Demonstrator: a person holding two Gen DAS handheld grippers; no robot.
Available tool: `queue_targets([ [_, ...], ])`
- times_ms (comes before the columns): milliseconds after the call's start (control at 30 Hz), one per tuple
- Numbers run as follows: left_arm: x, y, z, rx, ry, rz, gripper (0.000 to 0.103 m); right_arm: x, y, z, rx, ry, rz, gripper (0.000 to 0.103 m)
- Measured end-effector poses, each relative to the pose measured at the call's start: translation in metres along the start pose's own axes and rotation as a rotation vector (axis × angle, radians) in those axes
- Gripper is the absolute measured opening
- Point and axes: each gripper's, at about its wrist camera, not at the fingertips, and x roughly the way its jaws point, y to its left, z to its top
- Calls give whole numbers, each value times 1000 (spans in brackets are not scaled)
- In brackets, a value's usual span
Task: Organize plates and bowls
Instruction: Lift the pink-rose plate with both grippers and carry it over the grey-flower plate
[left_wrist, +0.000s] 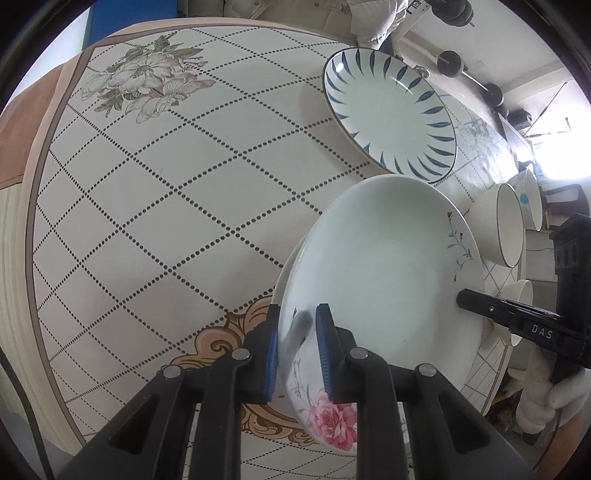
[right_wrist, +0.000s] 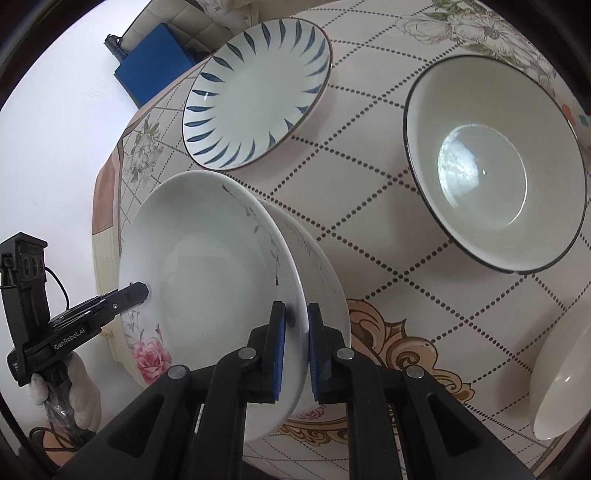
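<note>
- Your left gripper (left_wrist: 297, 354) is clamped on the rim of the rose plate (left_wrist: 384, 273), blue pads on both faces of the edge by the pink rose.
- Your right gripper (right_wrist: 295, 354) pinches the opposite rim of the same plate, jaws nearly closed on it.
- The plate hangs tilted over the table (left_wrist: 155, 206), above what looks like a second white plate (right_wrist: 317, 266); I cannot tell whether they touch.
- The blue-leaf plate (left_wrist: 388, 110) lies flat on the table just beyond.
- A black-rimmed bowl (right_wrist: 495, 166) stands to the right, apart from the plates.
- Another white bowl (right_wrist: 561, 387) sits at the table's right edge.
</note>
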Motion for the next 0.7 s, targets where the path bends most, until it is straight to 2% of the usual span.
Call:
queue_targets([
  [267, 12, 0, -11, -1, 30, 52, 16, 17, 5, -4, -34, 14, -33, 14],
  [700, 25, -5, -13, -5, 63, 68, 17, 34, 16, -1, -30, 39, -75, 14],
])
